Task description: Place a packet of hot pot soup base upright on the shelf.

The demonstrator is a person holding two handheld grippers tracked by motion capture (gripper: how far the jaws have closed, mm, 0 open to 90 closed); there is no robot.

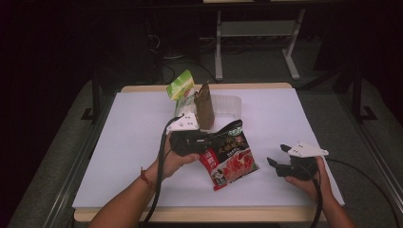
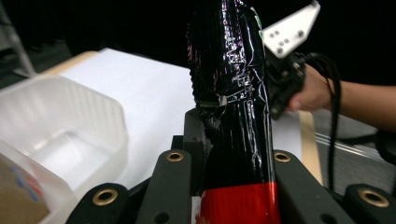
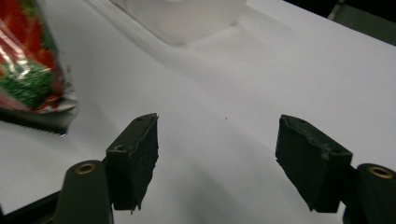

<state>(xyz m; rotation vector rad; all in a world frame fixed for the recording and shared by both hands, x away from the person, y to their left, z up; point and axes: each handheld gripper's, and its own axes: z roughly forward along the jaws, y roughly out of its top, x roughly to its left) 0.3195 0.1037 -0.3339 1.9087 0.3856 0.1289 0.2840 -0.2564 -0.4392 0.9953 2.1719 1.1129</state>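
A black and red snack bag (image 1: 233, 159) with a food picture hangs tilted over the middle of the white table (image 1: 128, 142). My left gripper (image 1: 211, 138) is shut on its black upper edge. In the left gripper view the bag (image 2: 233, 93) stands edge-on between the jaws of that gripper (image 2: 229, 154). I cannot tell whether the bag's lower corner touches the table. My right gripper (image 1: 276, 155) is to the right of the bag, open with nothing in it. In the right gripper view its jaws (image 3: 217, 154) spread wide over bare table, with the bag (image 3: 28, 60) at upper left.
A clear plastic container (image 1: 228, 103) sits at the back middle of the table, just beyond the left gripper. A green packet (image 1: 181, 84) and a brown packet (image 1: 205, 107) stand at its left end. The container (image 2: 60, 130) looks hollow on the near side.
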